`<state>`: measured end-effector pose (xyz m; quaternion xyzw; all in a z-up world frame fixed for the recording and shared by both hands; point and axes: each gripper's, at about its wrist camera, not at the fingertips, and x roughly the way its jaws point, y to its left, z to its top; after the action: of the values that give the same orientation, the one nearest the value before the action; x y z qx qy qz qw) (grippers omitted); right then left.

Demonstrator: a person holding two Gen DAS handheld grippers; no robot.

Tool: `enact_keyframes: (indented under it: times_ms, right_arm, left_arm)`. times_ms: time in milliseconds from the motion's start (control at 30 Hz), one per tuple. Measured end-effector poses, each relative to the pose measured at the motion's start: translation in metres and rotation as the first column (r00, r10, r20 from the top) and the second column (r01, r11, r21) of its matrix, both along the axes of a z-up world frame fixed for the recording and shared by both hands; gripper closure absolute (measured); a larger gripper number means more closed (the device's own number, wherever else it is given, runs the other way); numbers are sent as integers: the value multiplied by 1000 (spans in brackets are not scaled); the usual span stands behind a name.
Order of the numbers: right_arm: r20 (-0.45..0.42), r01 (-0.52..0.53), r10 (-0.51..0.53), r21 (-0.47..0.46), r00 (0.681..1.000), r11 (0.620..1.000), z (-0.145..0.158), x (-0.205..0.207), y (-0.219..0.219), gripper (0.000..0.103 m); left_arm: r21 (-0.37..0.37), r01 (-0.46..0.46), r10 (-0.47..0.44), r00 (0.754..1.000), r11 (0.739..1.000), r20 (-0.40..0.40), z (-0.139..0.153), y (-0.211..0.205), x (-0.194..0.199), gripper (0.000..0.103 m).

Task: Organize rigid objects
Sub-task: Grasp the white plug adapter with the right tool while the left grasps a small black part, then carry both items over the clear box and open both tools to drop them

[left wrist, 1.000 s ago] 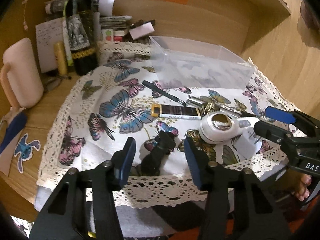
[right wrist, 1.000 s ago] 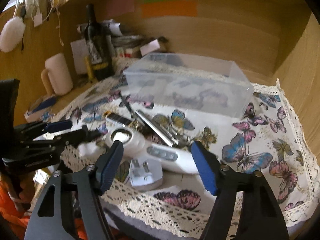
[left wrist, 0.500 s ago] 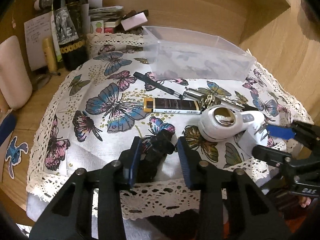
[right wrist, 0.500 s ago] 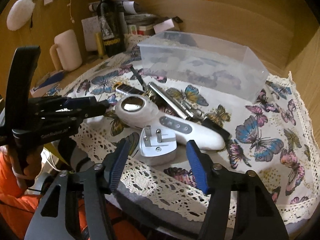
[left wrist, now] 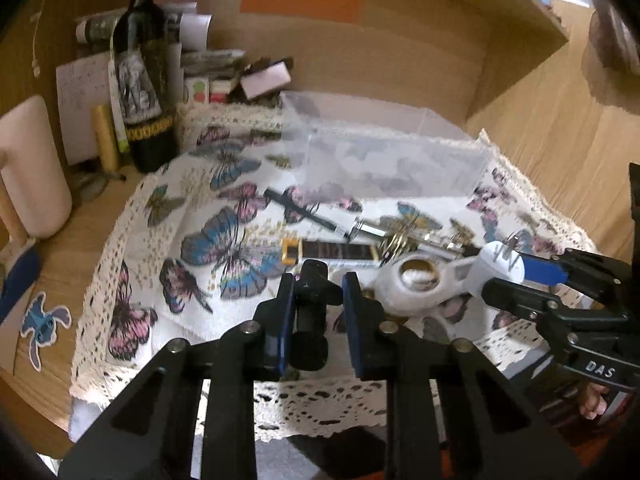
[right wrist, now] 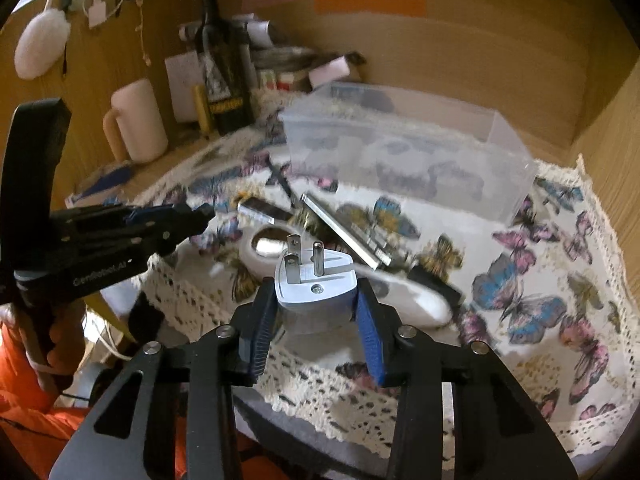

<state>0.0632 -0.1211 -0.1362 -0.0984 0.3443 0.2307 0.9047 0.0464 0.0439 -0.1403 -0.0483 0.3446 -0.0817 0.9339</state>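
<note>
My left gripper point(left wrist: 318, 282) is shut on a small black knobbed object point(left wrist: 312, 320) near the front edge of the butterfly cloth point(left wrist: 160, 208). My right gripper point(right wrist: 316, 300) has its jaws closing on a white plug point(right wrist: 316, 276). Both pads press its sides and its prongs point up. In the left wrist view the plug point(left wrist: 496, 264) sits at the right gripper's point(left wrist: 516, 276) tips. A white handheld device point(left wrist: 416, 284), a black and gold bar point(left wrist: 332, 250), a black pen point(left wrist: 304, 212) and a silver metal piece point(right wrist: 344, 232) lie on the cloth. Behind them stands a clear plastic box point(right wrist: 400, 152).
A dark wine bottle point(left wrist: 144, 80), papers and small boxes crowd the back left corner. A pale pink mug point(left wrist: 32, 172) stands at the left on the wooden desk. Wooden walls close in behind and on the right. The left gripper point(right wrist: 200, 214) reaches in from the left.
The left jaws have closed on the black object. The right jaws have narrowed around the white plug and now hold it between the pads.
</note>
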Motion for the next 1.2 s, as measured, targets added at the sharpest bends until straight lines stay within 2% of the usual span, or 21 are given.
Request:
enact_keyframes:
  times_ms: [267, 700, 967, 1200]
  right_arm:
    - [81, 52, -55, 48, 995, 997, 20, 9, -6, 67]
    - [174, 113, -131, 113, 976, 987, 53, 38, -19, 67]
    - [208, 144, -169, 128, 963, 981, 70, 67, -25, 67]
    - [190, 150, -170, 117, 967, 982, 69, 100, -22, 67]
  left_arm:
    - [-3, 19, -19, 996, 1000, 83, 29, -8, 1, 80]
    - [-6, 37, -36, 989, 999, 144, 62, -13, 26, 80]
    - [-1, 41, -40, 981, 999, 191, 89, -13, 62, 80]
    - [-15, 48, -45, 988, 999, 150, 91, -18, 108, 80]
